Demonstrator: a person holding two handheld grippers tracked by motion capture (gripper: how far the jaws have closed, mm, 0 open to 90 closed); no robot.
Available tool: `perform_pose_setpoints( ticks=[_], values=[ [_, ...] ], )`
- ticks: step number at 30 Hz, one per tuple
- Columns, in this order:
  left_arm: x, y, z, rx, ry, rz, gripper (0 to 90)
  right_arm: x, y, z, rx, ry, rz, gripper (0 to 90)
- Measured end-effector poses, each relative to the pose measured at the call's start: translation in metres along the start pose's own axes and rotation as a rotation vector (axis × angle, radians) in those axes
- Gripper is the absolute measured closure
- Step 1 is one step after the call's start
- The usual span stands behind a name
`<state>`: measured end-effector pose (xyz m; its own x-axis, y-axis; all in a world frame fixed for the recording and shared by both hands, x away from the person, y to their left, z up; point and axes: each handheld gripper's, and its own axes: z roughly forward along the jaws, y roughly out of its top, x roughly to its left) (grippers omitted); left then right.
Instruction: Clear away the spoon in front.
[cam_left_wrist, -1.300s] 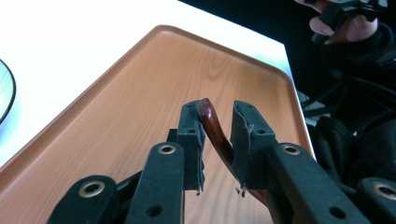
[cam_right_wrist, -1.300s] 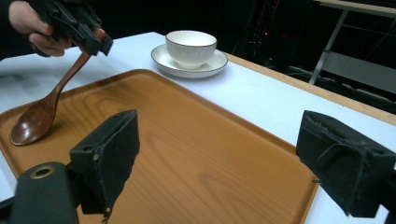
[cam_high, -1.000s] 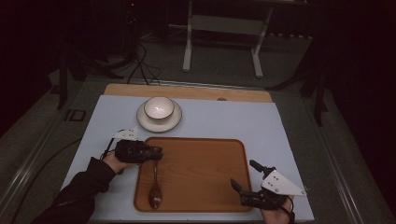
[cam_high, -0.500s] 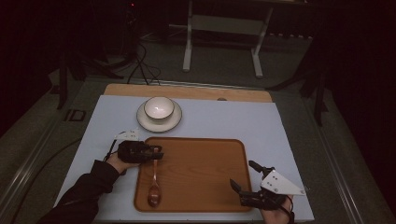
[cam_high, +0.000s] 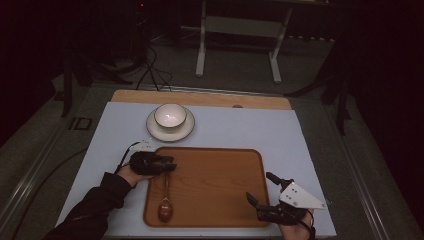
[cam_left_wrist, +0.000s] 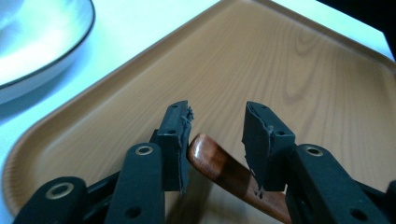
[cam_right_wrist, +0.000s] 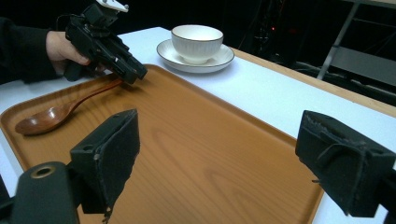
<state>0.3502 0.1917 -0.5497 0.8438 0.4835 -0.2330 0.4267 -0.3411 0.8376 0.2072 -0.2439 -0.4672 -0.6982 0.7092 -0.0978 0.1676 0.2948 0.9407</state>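
Nothing much shifts between frames: we keep our left gripper (cam_high: 167, 164) at the tray's (cam_high: 220, 200) left edge, jaws parted around the spoon (cam_high: 165, 202) handle, not yet clamped. Our right gripper (cam_high: 265, 192) waits released at the tray's right corner. Only the left gripper view reveals the handle tip (cam_left_wrist: 205, 151) touching one pad.

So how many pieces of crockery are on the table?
2: a bowl standing on a saucer, both just beyond the tray. The spoon on the tray is wooden.
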Motion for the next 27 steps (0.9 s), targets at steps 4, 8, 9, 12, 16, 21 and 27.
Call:
perform_pose_setpoints(
  ticks=[4,8,9,12,16,21,27],
  values=[
    [0.001,0.000,0.000,0.003,0.007,-0.003,57.7,0.000,0.000,0.000,0.000,0.000,0.000,13.6],
    [0.001,0.001,-0.002,-0.010,0.003,-0.001,57.8,0.000,0.000,0.000,0.001,0.000,-0.001,13.6],
    [0.001,0.002,-0.004,-0.012,0.004,0.000,57.9,0.000,0.000,0.000,0.001,-0.001,-0.001,13.6],
    [-0.001,0.003,-0.007,-0.033,-0.001,-0.007,57.9,0.000,0.000,0.000,0.000,-0.003,-0.002,13.6],
    [-0.005,0.008,-0.013,-0.037,-0.013,0.014,58.2,0.000,0.000,0.000,-0.001,-0.003,-0.001,13.6],
    [-0.011,0.016,-0.025,-0.067,-0.024,0.054,58.4,0.000,0.000,0.000,0.000,-0.002,-0.002,13.6],
    [-0.019,0.024,-0.035,-0.078,-0.034,0.099,58.3,0.000,0.000,0.000,-0.003,-0.005,-0.003,13.6]
  ],
)
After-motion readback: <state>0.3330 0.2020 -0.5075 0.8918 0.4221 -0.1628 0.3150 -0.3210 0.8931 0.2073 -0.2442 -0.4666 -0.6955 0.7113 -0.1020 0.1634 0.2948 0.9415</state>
